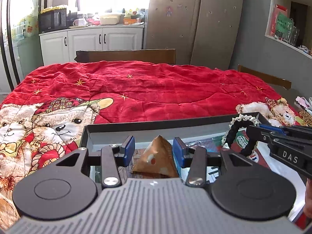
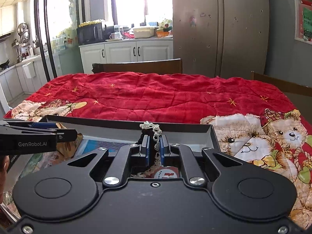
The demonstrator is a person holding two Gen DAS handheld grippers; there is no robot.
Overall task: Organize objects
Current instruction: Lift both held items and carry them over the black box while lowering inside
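Your right hand-held gripper (image 2: 154,148) is clamped tight on a black hair band with cream lace trim (image 1: 237,134), which stands up between the pads with its hoop hanging below, over the right end of the dark shallow box (image 1: 156,125).

Your left hand-held gripper (image 1: 154,150) is at a middling width with a brown pyramid-shaped packet (image 1: 155,160) between the blue pads; the pads sit just beside its sides, and I cannot tell whether they press it. The packet's tip points up and away from you, its broad base toward the camera, over the left half of the box.

You look to be at the placing step. Next calls for lowering both into the box on the red quilt-covered bench (image 1: 156,89), then letting go.
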